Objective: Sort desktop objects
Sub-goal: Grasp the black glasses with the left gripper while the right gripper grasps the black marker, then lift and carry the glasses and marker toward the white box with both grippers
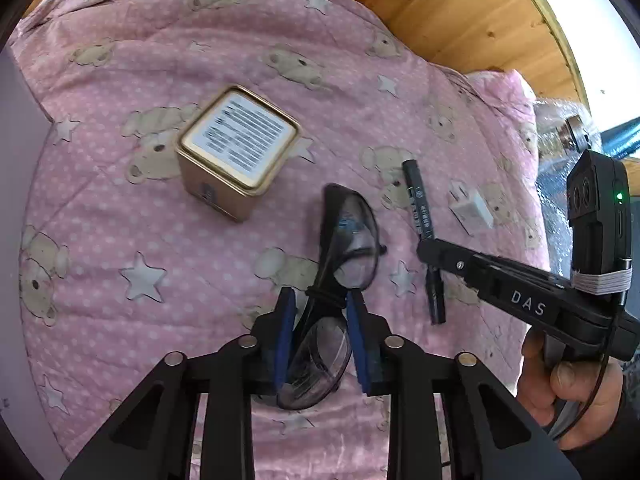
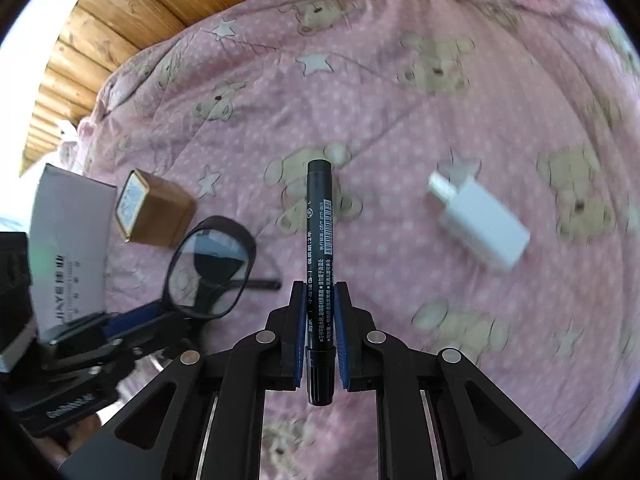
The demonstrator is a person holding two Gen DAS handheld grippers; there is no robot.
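Black-framed glasses (image 1: 352, 236) are pinched at the bridge by my left gripper (image 1: 320, 298), which is shut on them above the pink bear-print quilt (image 1: 160, 272). One lens sits between the blue pads (image 1: 285, 332). In the right wrist view the glasses (image 2: 210, 268) hang at the left. My right gripper (image 2: 319, 292) is shut on a black marker (image 2: 320, 248) that points forward along the fingers. From the left wrist view, the marker (image 1: 418, 204) crosses under the right gripper's tip (image 1: 428, 250).
A gold tin (image 1: 236, 152) with a white label stands on the quilt, seen also as a gold tin (image 2: 154, 210) at the left. A white charger plug (image 2: 480, 224) lies right of the marker. A white box (image 2: 68, 240) stands at far left. Wooden planks (image 1: 460, 12) lie beyond the quilt.
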